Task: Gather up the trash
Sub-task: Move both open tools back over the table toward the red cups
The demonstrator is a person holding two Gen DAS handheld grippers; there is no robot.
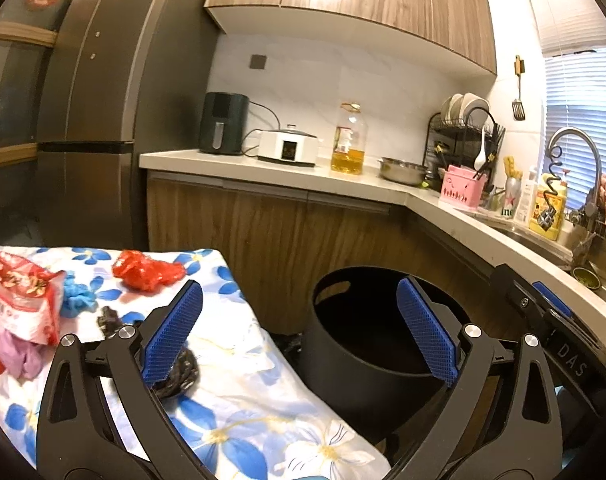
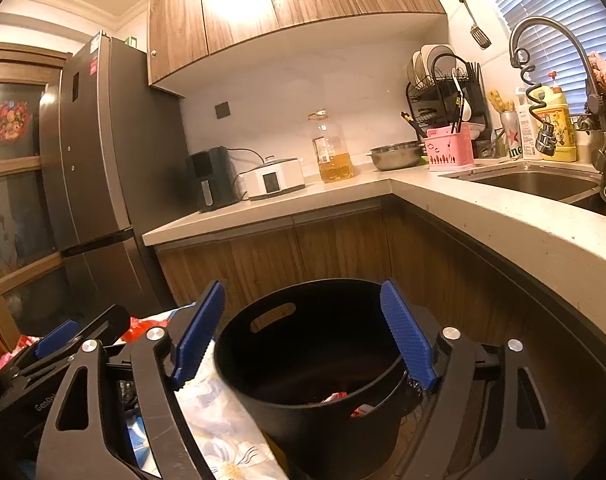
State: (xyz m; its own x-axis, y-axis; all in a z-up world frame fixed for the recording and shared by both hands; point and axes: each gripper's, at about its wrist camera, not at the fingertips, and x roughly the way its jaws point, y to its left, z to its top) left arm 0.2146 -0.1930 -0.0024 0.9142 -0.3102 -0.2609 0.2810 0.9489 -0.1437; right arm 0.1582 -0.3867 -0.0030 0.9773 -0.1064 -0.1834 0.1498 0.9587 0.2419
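- Trash lies scattered on the floral-covered table [image 1: 239, 396], off to the left of the left tool [image 1: 299, 332], while the black bin [image 1: 367, 360] sits on the floor just ahead of both tools, tight against the table's edge.
- Left tool: blue pads spread wide, nothing between them; a crumpled black bag [image 1: 183, 372] lies just under its left pad.
- Right tool [image 2: 303, 334]: also spread wide and holding nothing, poised right over the bin's mouth, where bits of red-and-white wrapper [image 2: 335, 398] show at the bottom.
- Step in hand, as I read it: the left tool picks the next piece. The black bag is the nearest, so drop onto it, close on the bunched middle rather than a loose flap, lift clear of the cloth so the cover doesn't drag, then swing right over the bin before letting go.
- Watch the cloth: thin plastic on soft fabric, easy to pinch both at once.
- Count on the table: one red crumpled bag [image 1: 147, 274], one red-and-white snack packet [image 1: 19, 300], one blue wad [image 1: 77, 300], one pink-lilac wad [image 1: 15, 350], one small dark scrap [image 1: 111, 320], one black bag. Six pieces visible; more may sit beyond the left edge.
- One bin, two tools.
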